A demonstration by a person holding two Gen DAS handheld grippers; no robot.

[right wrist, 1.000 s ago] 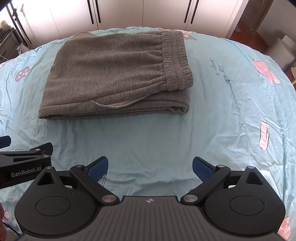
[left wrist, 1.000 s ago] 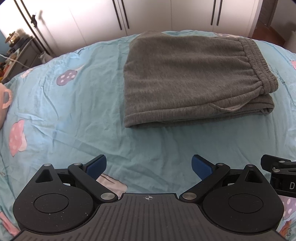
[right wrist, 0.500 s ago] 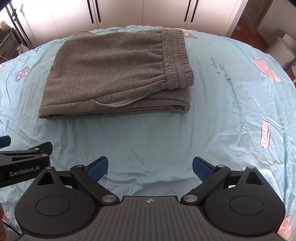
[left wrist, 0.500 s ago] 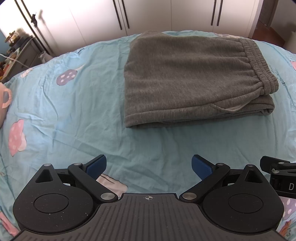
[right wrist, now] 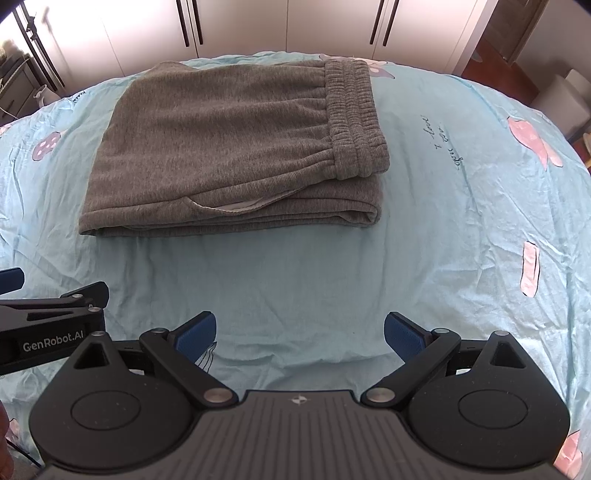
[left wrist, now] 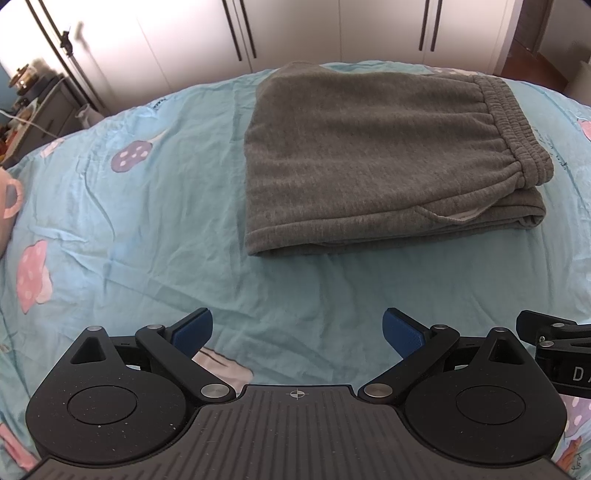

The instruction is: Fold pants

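While both tools are held low over the near edge of the bed, the grey pants (left wrist: 388, 158) lie folded into a compact rectangular stack on the light-blue bedsheet (left wrist: 147, 229), well ahead of either tool and untouched; the elastic waistband (right wrist: 354, 118) forms the stack's right end, and a pocket opening with pale lining shows along the near edge. Left gripper (left wrist: 297, 330): jaws spread wide, blue pads (left wrist: 194, 330) apart, nothing between them but sheet. Right gripper (right wrist: 300, 332): likewise released and empty, its pads (right wrist: 404, 336) apart over bare sheet. Each tool appears at the edge of the other's view, side by side. Mushroom prints (left wrist: 131, 157) dot the sheet; white wardrobe doors (right wrist: 288, 26) stand behind the bed
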